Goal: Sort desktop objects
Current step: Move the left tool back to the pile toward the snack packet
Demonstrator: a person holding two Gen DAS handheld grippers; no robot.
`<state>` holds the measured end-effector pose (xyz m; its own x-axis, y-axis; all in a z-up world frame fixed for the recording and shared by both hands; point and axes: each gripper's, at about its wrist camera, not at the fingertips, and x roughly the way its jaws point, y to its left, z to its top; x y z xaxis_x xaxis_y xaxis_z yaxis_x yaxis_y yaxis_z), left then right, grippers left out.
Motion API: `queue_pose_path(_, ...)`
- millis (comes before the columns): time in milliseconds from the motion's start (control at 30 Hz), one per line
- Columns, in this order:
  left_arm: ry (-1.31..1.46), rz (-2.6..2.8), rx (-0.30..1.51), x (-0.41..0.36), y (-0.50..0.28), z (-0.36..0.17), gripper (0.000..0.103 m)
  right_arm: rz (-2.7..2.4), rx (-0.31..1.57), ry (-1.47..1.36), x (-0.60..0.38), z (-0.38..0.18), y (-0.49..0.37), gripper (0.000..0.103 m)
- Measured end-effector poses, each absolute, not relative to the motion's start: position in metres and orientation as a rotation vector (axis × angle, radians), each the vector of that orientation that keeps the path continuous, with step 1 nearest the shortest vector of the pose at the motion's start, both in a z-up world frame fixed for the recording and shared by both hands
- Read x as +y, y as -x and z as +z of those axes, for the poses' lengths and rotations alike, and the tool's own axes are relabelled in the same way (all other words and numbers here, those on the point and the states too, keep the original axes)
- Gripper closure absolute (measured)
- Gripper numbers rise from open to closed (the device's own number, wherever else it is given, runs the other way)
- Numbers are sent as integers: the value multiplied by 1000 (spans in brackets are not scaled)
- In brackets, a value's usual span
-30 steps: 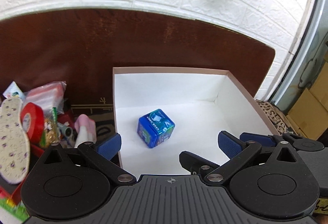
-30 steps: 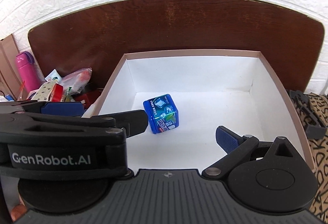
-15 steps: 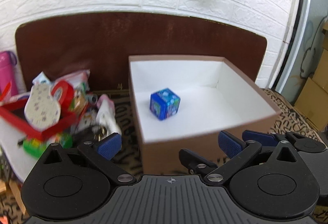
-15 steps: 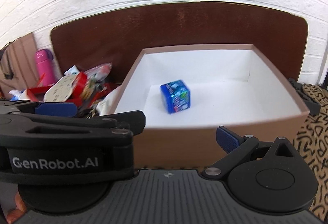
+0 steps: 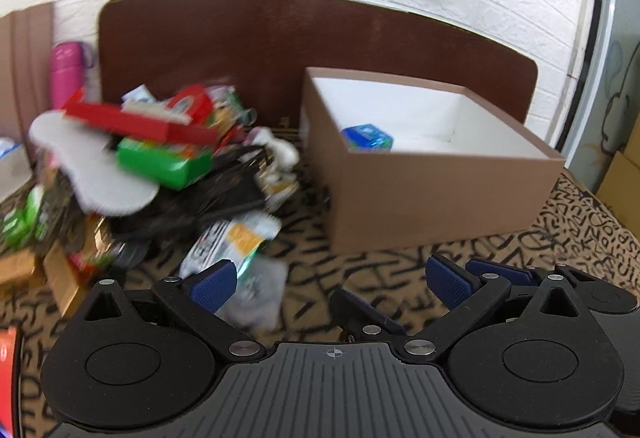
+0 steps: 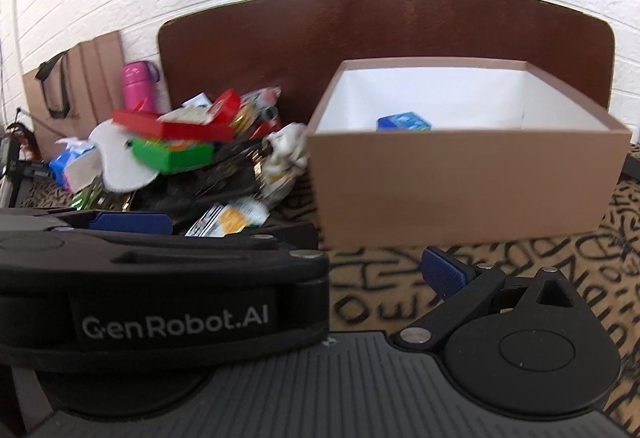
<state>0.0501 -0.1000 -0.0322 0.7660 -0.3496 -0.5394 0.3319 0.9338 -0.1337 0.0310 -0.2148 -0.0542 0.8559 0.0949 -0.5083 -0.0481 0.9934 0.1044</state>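
Note:
A brown box (image 5: 440, 193) with a white inside stands on the patterned cloth; it also shows in the right wrist view (image 6: 460, 181). A blue cube pack (image 5: 367, 137) lies inside it, also seen in the right wrist view (image 6: 403, 121). A pile of mixed objects (image 5: 160, 165) lies left of the box, with a green box (image 5: 164, 161), a red box (image 5: 140, 123) and a white insole (image 5: 92, 165). My left gripper (image 5: 330, 278) is open and empty, low in front of the box. My right gripper (image 6: 296, 250) is open and empty; the left gripper's body hides its left finger.
A pink bottle (image 5: 68, 73) stands at the far left by the brown headboard (image 5: 280, 37), also seen in the right wrist view (image 6: 138, 85). A white snack packet (image 5: 236, 238) lies on the cloth just ahead of my left finger. Cardboard boxes stand at the far right.
Both grippers have pulled back and down from over the box. The box now stands farther off to the right and the object pile has come into view. Both stay open.

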Motion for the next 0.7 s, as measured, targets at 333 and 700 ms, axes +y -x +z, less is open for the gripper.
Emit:
queue_pose_path(333,75,-353,618,-65,-42,-64,0,132,576,-57,-182,-87,-26,2)
queue_pose_path(700,29,-374,610,-44,-76,-70,3,188,564,50,-167,-97,-48,7)
